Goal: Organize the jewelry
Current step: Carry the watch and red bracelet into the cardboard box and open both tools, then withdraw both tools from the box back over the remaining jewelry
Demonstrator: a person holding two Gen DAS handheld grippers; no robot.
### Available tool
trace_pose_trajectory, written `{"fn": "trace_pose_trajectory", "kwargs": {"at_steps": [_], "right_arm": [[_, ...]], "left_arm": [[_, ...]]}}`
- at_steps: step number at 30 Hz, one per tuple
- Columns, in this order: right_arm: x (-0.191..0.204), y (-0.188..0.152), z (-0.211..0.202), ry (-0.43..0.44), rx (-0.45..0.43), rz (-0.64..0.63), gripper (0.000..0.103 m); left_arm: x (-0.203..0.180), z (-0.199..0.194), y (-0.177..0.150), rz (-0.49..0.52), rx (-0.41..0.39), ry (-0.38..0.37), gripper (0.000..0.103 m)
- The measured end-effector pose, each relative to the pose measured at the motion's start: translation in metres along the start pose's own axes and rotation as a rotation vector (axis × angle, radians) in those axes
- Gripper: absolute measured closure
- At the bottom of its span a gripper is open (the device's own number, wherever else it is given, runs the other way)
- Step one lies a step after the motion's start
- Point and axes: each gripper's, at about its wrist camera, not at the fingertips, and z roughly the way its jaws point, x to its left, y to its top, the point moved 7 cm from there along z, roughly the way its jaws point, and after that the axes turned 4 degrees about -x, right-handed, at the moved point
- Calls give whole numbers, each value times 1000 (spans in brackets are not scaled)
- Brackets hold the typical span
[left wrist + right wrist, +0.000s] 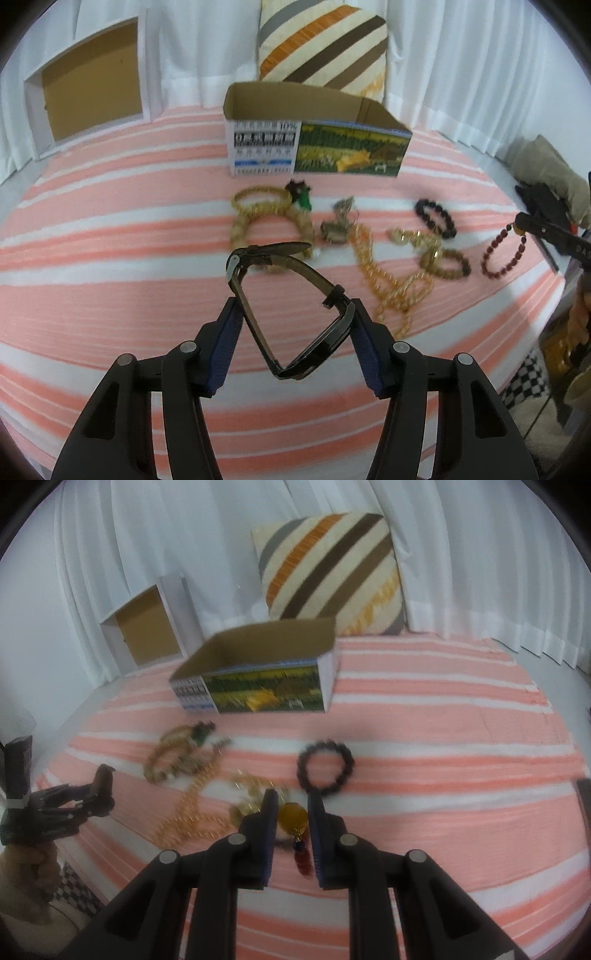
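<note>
Jewelry is seen scattered on a pink-and-white striped cloth (110,295), in front of an open printed cardboard box (317,151). A striped cushion (328,572) is propped behind the box. A black watch (291,310) is pinched between the fingers of the left gripper (293,317), lifted above the cloth. A red bead bracelet (301,856) with an amber bead is clamped by the right gripper (291,812). A gold chain (391,284) and a black bead bracelet (325,768) are left lying on the cloth.
</note>
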Motion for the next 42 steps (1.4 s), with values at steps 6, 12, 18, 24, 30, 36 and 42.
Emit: {"fn": "trace_pose_trajectory", "kwargs": {"at_steps": [6,12,18,24,30,36,42], "right_arm": [[17,41,0,43,-36,-29,86],[37,101,18,92,-72,-45,86],[54,174,53,110,-100,-57,86],[58,210,119,98,-51,-47,86],[47,200,179,102,38,-30,85],[34,189,189,80,13,45,34],[24,176,167,43,-43,26,34]], "left_arm": [[5,-4,34,-42,-1,-28,44],[12,3,94,-73,-15,-50,44],[16,32,175,-53,-32,-48,44],[20,83,223,-74,-17,-27,44],[22,132,229,-60,40,13,43],[25,147,227,-80,37,59,9],[33,128,214,-72,2,72,8]]}}
